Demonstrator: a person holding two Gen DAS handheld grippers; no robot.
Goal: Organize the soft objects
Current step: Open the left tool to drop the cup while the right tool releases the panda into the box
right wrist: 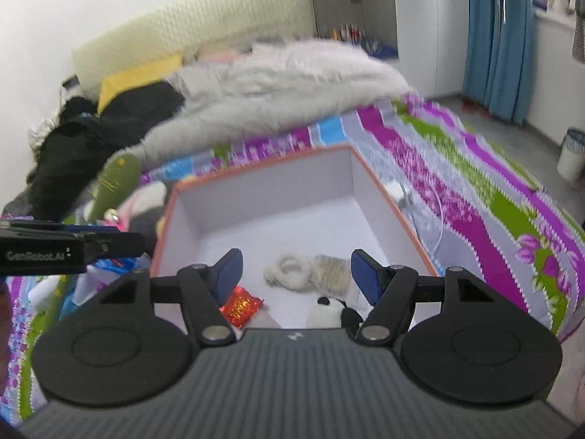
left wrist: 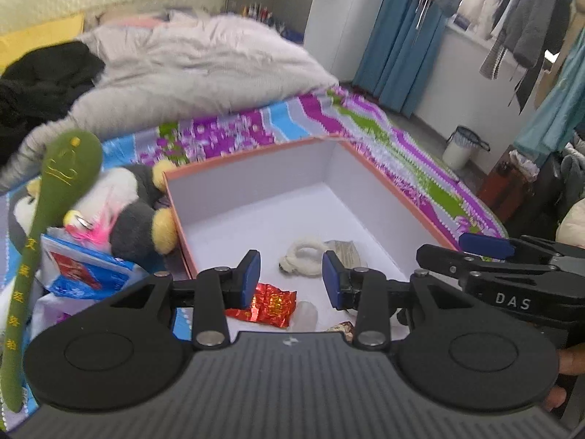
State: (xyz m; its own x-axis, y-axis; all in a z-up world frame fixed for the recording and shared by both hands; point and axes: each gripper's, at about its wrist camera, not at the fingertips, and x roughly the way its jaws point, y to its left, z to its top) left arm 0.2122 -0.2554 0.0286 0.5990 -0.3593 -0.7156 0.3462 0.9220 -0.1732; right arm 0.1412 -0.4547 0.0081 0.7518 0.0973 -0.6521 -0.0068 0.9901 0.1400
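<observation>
Orange-rimmed white box fills mid-frame in both views, sitting on the striped bedspread. I read both tools as empty with jaws apart: left gripper moderately wide, right gripper wider. Inside the box, lower centre: cream fluffy ring touching a grey-beige pouch, red foil packet near the front wall, small panda plush only clear in the right view. Left of the box, outside it: penguin plush, long green soft paddle, blue packet. Grey duvet upper left, blurred.
</observation>
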